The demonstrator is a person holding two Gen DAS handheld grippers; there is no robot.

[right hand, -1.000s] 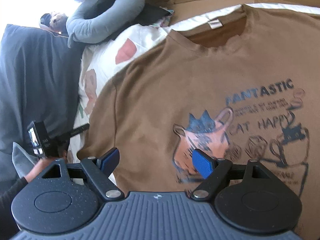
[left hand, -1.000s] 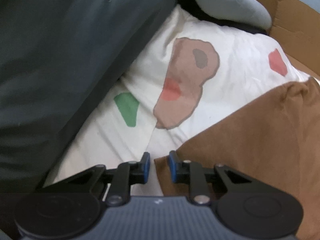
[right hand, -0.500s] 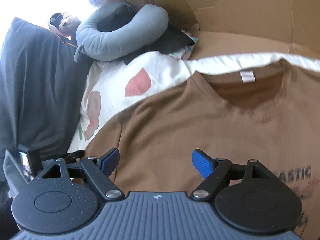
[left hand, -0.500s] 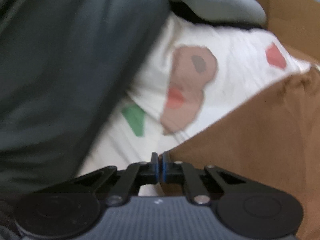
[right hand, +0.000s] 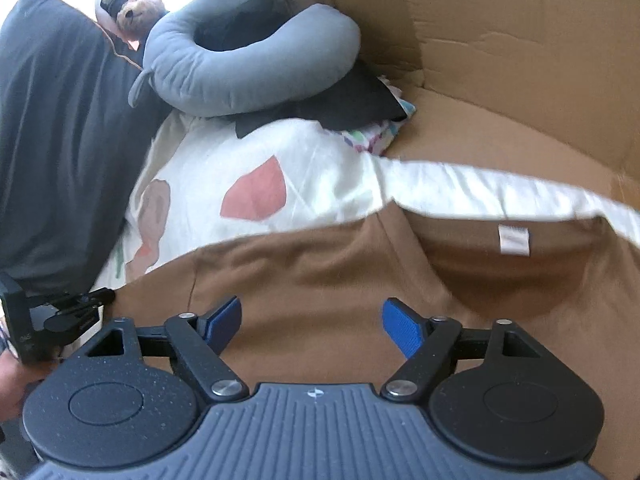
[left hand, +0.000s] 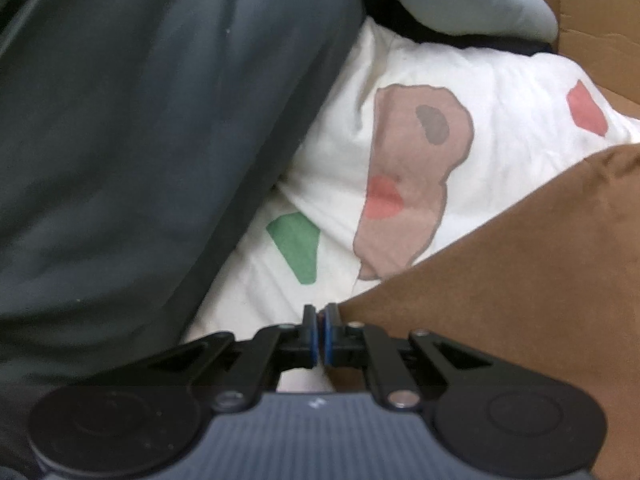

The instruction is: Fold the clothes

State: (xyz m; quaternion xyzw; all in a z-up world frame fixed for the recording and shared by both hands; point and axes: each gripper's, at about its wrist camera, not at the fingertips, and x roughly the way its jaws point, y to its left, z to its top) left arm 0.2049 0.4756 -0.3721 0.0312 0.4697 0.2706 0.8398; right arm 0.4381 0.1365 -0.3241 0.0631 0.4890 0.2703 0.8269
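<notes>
A brown T-shirt (right hand: 320, 272) lies flat on a white patterned sheet (right hand: 312, 160), its neckline and white label (right hand: 513, 240) toward the far side. My left gripper (left hand: 319, 316) is shut on the tip of the shirt's sleeve (left hand: 500, 280) at the shirt's left edge. That same left gripper (right hand: 92, 300) shows at the left of the right wrist view, touching the sleeve corner. My right gripper (right hand: 312, 320) hangs open just above the shirt's shoulder area, with nothing between its blue pads.
A dark grey cushion (left hand: 140, 140) rises along the left. A grey neck pillow (right hand: 248, 64) and black cloth lie at the back, with a teddy bear (right hand: 132, 8) behind. Cardboard walls (right hand: 500, 40) stand at the back right. A hand (right hand: 12, 376) holds the left gripper.
My left gripper has shut on the sleeve tip. My right gripper has moved up along the shirt from the printed chest toward the collar, staying open.
</notes>
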